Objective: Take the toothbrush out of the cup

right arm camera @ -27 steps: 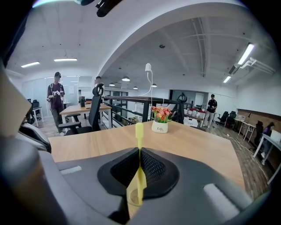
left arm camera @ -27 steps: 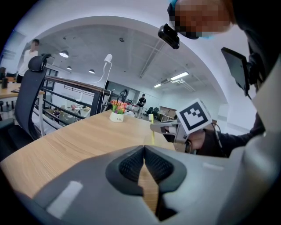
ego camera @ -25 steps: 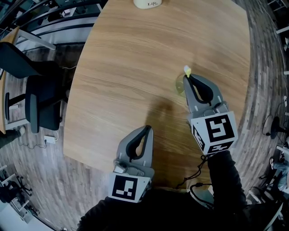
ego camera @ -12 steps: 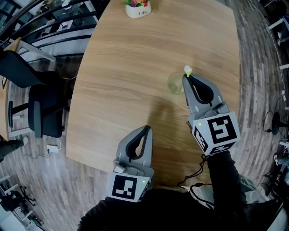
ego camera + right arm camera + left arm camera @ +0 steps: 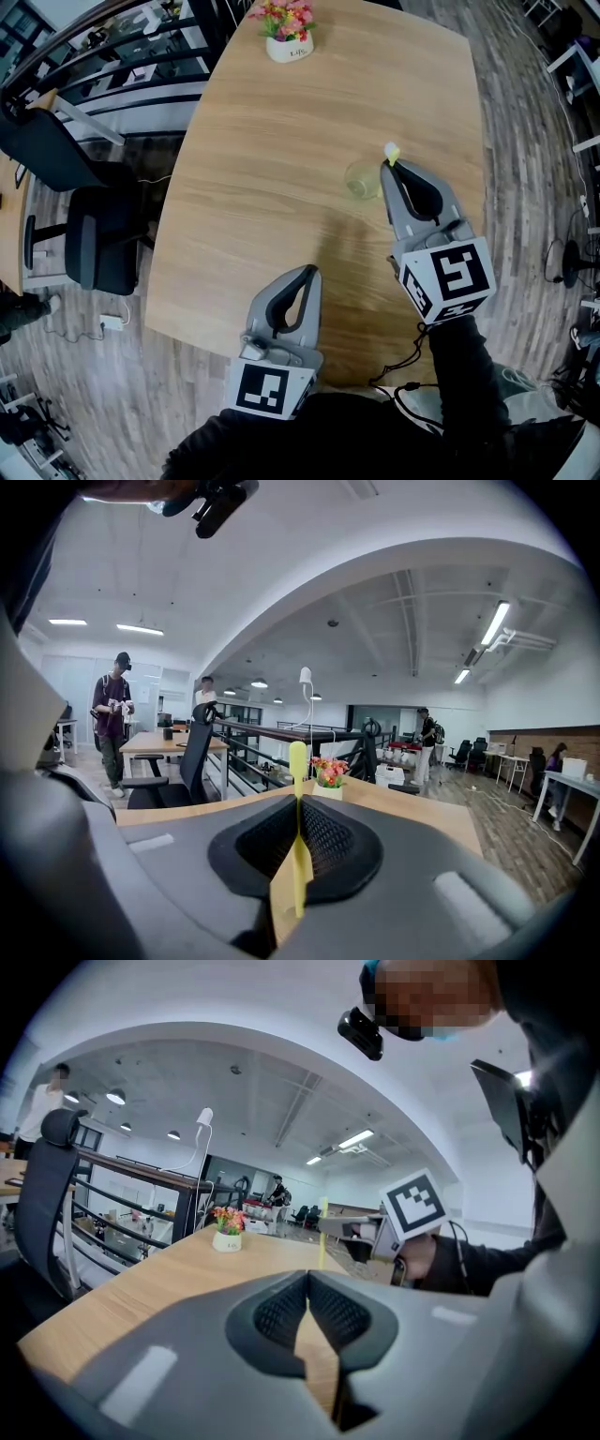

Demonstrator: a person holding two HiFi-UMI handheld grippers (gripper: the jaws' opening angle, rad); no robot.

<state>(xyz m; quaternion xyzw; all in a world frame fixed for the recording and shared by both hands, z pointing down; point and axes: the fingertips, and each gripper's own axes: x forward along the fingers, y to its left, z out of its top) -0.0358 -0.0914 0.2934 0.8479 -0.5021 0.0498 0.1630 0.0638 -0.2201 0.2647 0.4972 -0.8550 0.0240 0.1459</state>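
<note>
Right tongs [image 5: 387, 167] risen, clamping toothbrush [image 5: 391, 150] near cup [image 5: 362, 178]; left tongs [image 5: 310, 272] closed, empty, at table [image 5: 281, 141] edge.

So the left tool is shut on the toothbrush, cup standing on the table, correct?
Wrong side: the right tool is shut on the toothbrush, as the right gripper view shows. The cup does stand on the table.

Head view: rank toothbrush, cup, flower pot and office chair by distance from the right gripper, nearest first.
1. toothbrush: clamped in the right gripper, head past the tips.
2. cup: on the table, just left of the tips.
3. flower pot: far end of the table.
4. office chair: beyond the table's left edge.
</note>
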